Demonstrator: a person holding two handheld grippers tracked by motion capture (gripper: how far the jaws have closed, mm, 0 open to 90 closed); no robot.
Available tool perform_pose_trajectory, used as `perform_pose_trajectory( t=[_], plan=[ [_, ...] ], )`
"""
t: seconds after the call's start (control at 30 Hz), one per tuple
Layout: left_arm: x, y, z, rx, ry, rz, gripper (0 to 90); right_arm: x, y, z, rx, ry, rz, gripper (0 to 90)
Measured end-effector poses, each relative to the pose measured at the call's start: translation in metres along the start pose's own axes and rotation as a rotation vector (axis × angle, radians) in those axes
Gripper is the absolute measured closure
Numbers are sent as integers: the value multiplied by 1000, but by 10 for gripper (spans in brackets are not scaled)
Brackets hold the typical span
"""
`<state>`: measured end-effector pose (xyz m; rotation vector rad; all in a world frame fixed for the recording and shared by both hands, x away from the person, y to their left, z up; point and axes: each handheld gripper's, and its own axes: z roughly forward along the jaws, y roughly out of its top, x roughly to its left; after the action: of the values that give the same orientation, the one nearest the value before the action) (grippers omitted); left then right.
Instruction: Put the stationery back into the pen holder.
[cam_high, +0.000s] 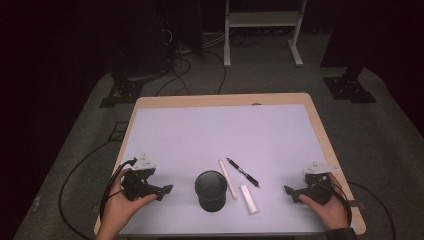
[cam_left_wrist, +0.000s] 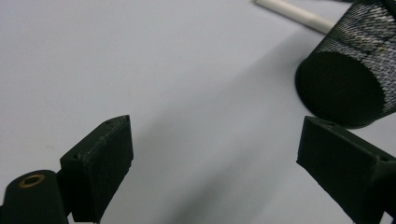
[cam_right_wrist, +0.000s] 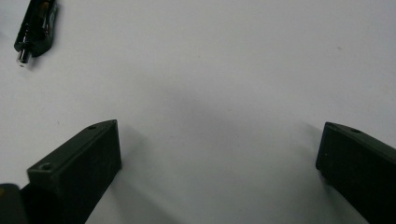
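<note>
The left claw (cam_high: 167, 189) lies low over the tabletop (cam_high: 200, 130) near its front edge, held in the person's left hand (cam_high: 122, 202) and pointing toward the middle. Its jaws stand wide apart with nothing between them; in the left gripper view (cam_left_wrist: 215, 158) only bare white surface shows in the gap. Just ahead of that claw, a little to the right of its line, stands a black mesh cup (cam_high: 210, 190), upright and open at the top; in the left gripper view the cup (cam_left_wrist: 350, 70) rises close above the right jaw, near it but not touching.

Beyond the cup from the left claw lie three things. A long white stick (cam_high: 227, 179) lies just beside the cup's far side, and its end shows past the cup in the left gripper view (cam_left_wrist: 294, 14). A short white tube (cam_high: 249, 199) lies next to it, toward the front edge. A black pen (cam_high: 243, 172) lies slanted behind them.

The right claw (cam_high: 288, 190) rests in the person's right hand (cam_high: 327, 207), pointing toward the short white tube and the pen, apart from both. It is released too, with only bare tabletop in the gap in the right gripper view (cam_right_wrist: 219, 154); the pen's tip (cam_right_wrist: 35, 28) shows far ahead to the left.
</note>
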<state>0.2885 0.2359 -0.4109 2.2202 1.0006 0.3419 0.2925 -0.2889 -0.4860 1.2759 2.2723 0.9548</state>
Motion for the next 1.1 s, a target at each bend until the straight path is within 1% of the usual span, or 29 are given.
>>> perform_pose_trajectory(
  t=[0.17, 0.27, 0.37, 0.47, 0.5, 0.53, 0.57, 0.63, 0.67, 0.87, 0.9, 0.93, 0.97, 1.07, 1.1],
  plan=[
    [7, -11, 2, 1, 32, -18, 100, 0, 0, 0, 0, 0, 0, 0],
    [9, -15, 4, -1, 40, -24, 100, 0, 0, 0, 0, 0, 0, 0],
    [12, -23, 8, 9, 58, -38, 100, 0, 0, 0, 0, 0, 1, 0],
    [14, -26, 10, 16, 69, -39, 100, 0, 0, 0, -1, 0, 0, 0],
    [15, -29, 12, 26, 86, -34, 100, 0, 0, 0, 0, 0, 0, 0],
    [15, -29, 12, 26, 86, -34, 100, 0, 0, 0, 0, 0, 0, 0],
    [17, -32, 14, 30, 90, -43, 100, 0, 0, 0, 0, 0, 0, 0],
    [19, -36, 16, 29, 99, -47, 100, 0, 0, 0, 0, 0, 0, 0],
    [20, -37, 17, 36, 99, -43, 100, 0, 0, 0, 0, 0, 0, 0],
    [21, -43, 21, 27, 111, -45, 100, 0, 0, 0, 2, 0, 0, 0],
    [21, -44, 23, 29, 123, -31, 100, 0, 0, 0, 1, 0, 0, 0],
    [21, -44, 23, 29, 123, -31, 100, 0, 0, 0, 1, 0, 0, 0],
    [21, -46, 25, 40, 155, -11, 100, 0, 0, 0, 4, 0, 1, 0],
    [23, -47, 27, 39, 156, -19, 100, 0, 1, 0, 6, -1, 6, 0],
    [24, -50, 28, 37, 146, -29, 100, 0, 2, 0, 14, -3, 3, 0]
  ],
)
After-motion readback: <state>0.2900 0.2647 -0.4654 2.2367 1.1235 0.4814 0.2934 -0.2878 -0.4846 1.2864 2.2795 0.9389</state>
